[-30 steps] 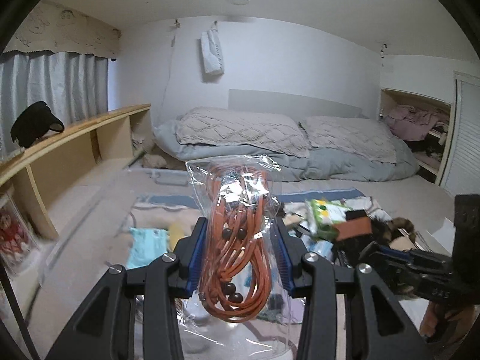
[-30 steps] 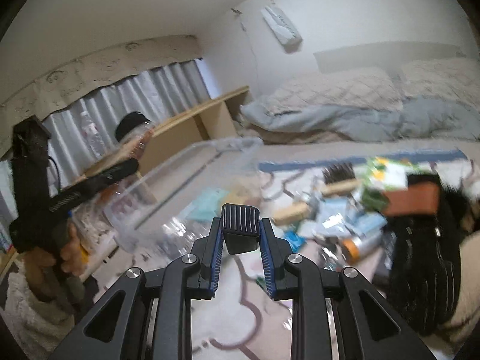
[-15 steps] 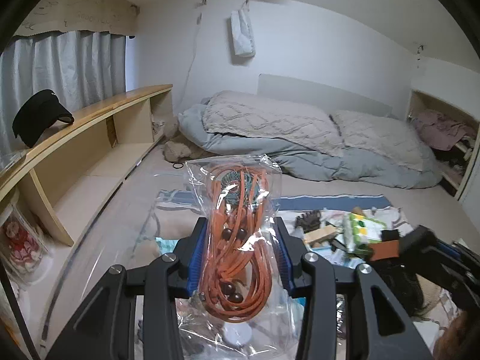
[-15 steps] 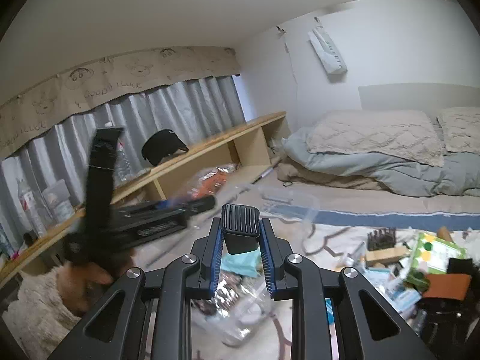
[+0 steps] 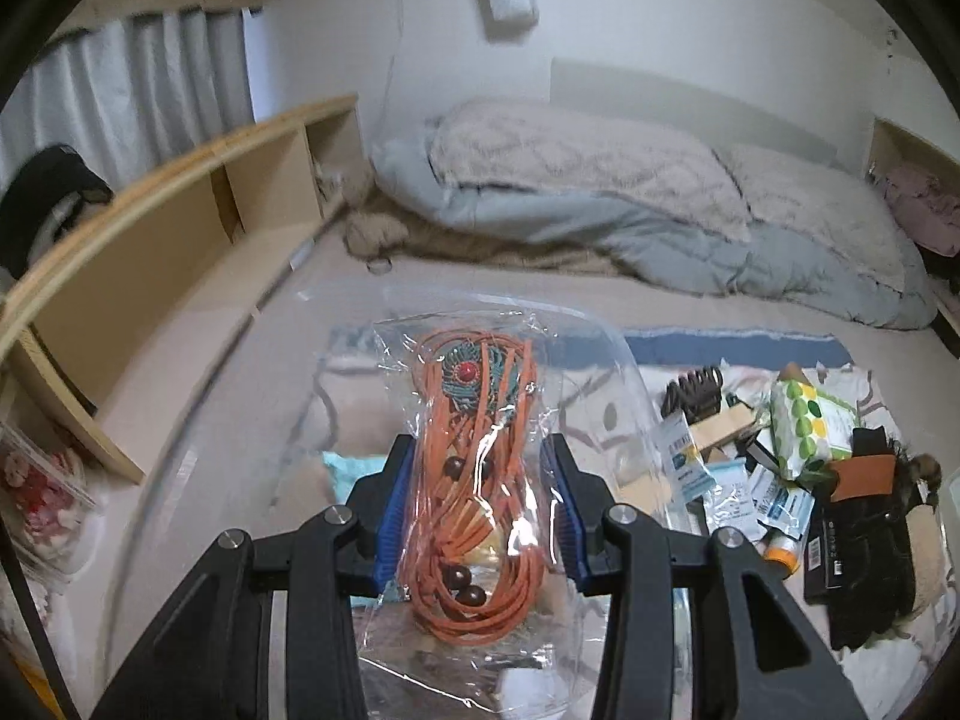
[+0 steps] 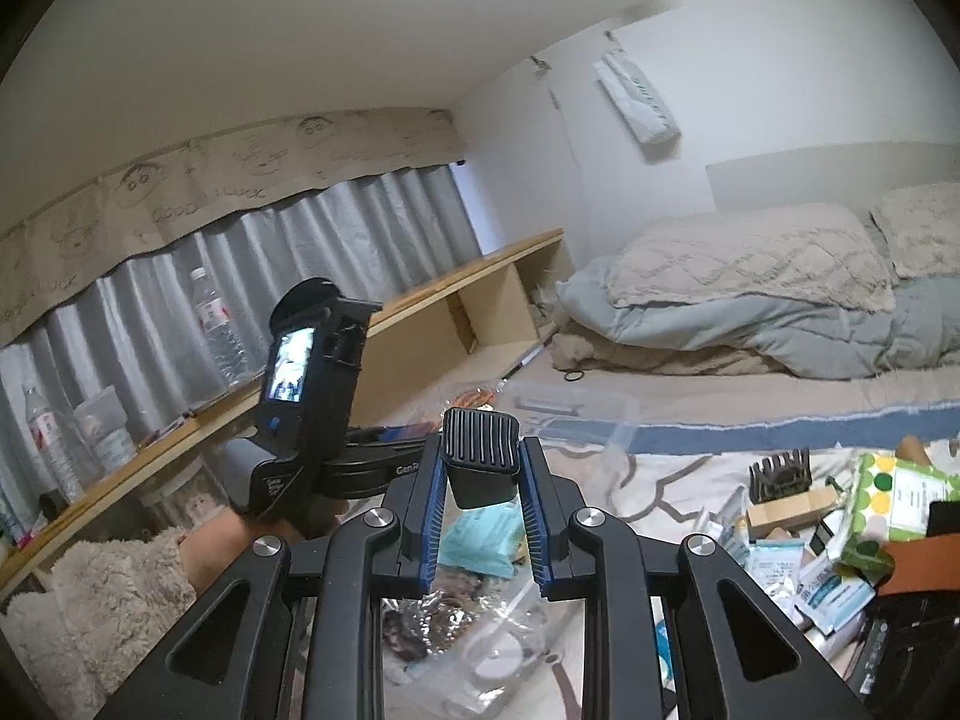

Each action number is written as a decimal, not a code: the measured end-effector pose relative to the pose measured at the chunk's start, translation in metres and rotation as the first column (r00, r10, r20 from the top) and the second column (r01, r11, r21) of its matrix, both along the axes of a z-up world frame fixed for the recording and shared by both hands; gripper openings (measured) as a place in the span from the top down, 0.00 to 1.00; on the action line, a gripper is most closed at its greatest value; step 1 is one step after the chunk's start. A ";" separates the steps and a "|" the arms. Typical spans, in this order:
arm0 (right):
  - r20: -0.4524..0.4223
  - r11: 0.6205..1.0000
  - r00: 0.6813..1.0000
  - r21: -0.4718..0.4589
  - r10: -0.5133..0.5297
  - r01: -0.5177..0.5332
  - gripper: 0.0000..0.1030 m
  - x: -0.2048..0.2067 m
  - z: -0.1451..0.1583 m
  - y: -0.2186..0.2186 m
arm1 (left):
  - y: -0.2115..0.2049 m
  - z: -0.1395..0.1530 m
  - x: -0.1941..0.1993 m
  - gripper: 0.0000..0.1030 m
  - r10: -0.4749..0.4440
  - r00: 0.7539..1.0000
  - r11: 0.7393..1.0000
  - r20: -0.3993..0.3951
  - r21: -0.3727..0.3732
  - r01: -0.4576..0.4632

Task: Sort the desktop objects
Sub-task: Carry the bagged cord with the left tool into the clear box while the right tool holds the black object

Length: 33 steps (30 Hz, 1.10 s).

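Observation:
My left gripper (image 5: 479,474) is shut on a clear plastic bag of orange cord with beads (image 5: 480,480), held upright above a clear plastic bin (image 5: 630,372). In the right wrist view the left gripper's body (image 6: 312,408) is at the left, over the bin's far rim (image 6: 576,402). My right gripper (image 6: 480,474) is shut on a black ribbed rubber block (image 6: 480,456) and holds it in the air above a teal packet (image 6: 480,540) and foil bags in the bin.
A pile of objects lies on the mat at the right: a green-dotted packet (image 5: 810,426), a comb (image 5: 696,390), a wooden block (image 5: 720,429), black gloves (image 5: 864,570), white sachets (image 6: 834,588). A wooden shelf (image 5: 150,228) runs along the left. Bedding (image 5: 630,204) lies behind.
Both grippers swung left and tilted. The left one now looks down over the clear bin with the cord bag. The right gripper left the left view; the block stays clamped.

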State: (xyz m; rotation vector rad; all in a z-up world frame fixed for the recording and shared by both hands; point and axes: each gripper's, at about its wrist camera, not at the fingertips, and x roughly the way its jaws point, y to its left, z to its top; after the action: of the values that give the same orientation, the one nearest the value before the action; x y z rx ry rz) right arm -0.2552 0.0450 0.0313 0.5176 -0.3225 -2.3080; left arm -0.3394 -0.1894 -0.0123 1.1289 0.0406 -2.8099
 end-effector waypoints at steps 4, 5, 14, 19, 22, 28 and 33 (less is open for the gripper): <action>0.022 1.000 1.000 -0.011 -0.020 0.020 0.76 -0.009 -0.011 0.013 | 0.009 -0.019 -0.025 0.59 0.018 0.998 1.000 0.064 -0.016 -0.017; 0.025 1.000 0.999 -0.013 -0.020 0.020 0.76 -0.011 -0.013 0.015 | 0.011 -0.025 -0.032 0.59 0.020 0.997 1.000 0.078 -0.024 -0.019; 0.055 0.998 0.998 -0.054 -0.008 0.011 0.76 -0.022 -0.025 0.026 | 0.020 -0.060 -0.069 0.59 -0.011 0.977 0.997 0.212 -0.071 0.027; 0.056 0.998 0.998 -0.068 0.004 0.000 0.76 -0.023 -0.025 0.028 | 0.022 -0.069 -0.080 0.59 -0.027 0.973 0.998 0.229 -0.051 0.040; 0.058 0.997 0.998 -0.074 0.007 -0.002 0.76 -0.023 -0.026 0.028 | 0.022 -0.070 -0.083 0.48 0.017 0.978 0.997 0.206 -0.082 0.000; 0.071 0.997 0.997 -0.073 0.006 -0.001 0.76 -0.025 -0.030 0.028 | 0.006 -0.065 -0.079 0.21 0.077 0.985 0.996 0.155 -0.057 -0.069; 0.071 0.998 0.997 -0.065 0.012 -0.008 0.76 -0.023 -0.031 0.024 | 0.006 -0.054 -0.073 0.21 0.062 0.991 0.998 0.122 -0.022 -0.060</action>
State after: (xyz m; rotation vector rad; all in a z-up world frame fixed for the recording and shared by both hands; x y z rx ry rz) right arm -0.2786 0.0691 0.0007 0.5688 -0.4261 -2.2650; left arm -0.4120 -0.1829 -0.0662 1.2715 0.0382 -2.6766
